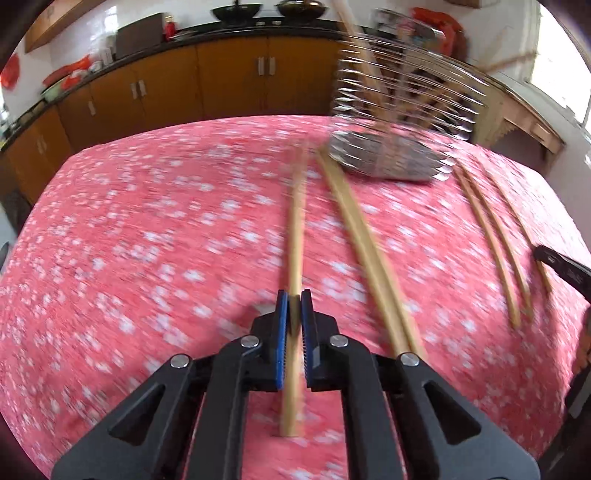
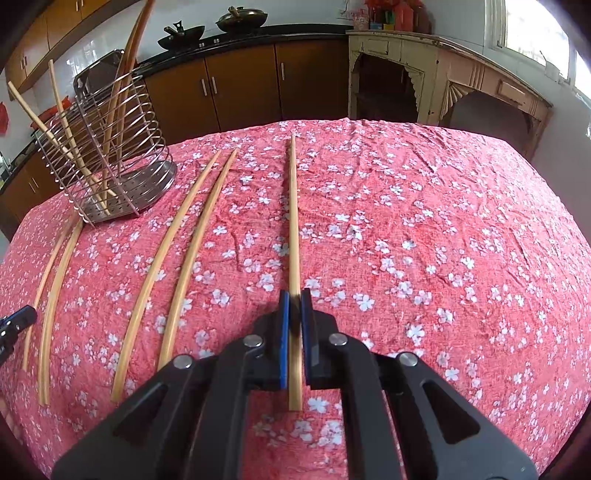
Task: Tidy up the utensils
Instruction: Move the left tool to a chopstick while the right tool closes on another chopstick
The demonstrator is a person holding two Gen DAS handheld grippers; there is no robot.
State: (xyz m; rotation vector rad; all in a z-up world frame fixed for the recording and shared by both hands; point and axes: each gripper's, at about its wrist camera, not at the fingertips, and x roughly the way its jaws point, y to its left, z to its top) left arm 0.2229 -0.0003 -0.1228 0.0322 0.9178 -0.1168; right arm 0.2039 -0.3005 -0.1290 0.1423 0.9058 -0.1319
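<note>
Left gripper (image 1: pixel 294 297): fingers clenched on a chopstick (image 1: pixel 295 236) that ran forward between the blue pads and out past the tips, its rear end showing below the fingers. The left wrist view was blurred by motion.

Right gripper (image 2: pixel 294 295): fingers likewise clenched on a second chopstick (image 2: pixel 293 221), which pointed straight ahead over the surface (image 2: pixel 443 240), covered by a red cloth with white flowers.

Loose chopsticks: in the right wrist view, one pair (image 2: pixel 177 258) lay on the cloth just left of the held stick, and another pair (image 2: pixel 51 295) lay further left, near the tip of the left gripper at the frame edge. In the left wrist view, a pair (image 1: pixel 365 251) lay just right of the held stick, and further sticks (image 1: pixel 491 240) lay near the right edge, beside the right gripper's tip.

Holder (image 2: pixel 110 155): a wire basket with a perforated metal base, standing on the far left part of the surface in the right wrist view, behind the loose pairs. Several chopsticks (image 2: pixel 66 147) leaned inside it, their tops rising above the rim.

Background: brown cabinets (image 2: pixel 240 85) under a dark counter, with two woks (image 2: pixel 242 20) on top.
</note>
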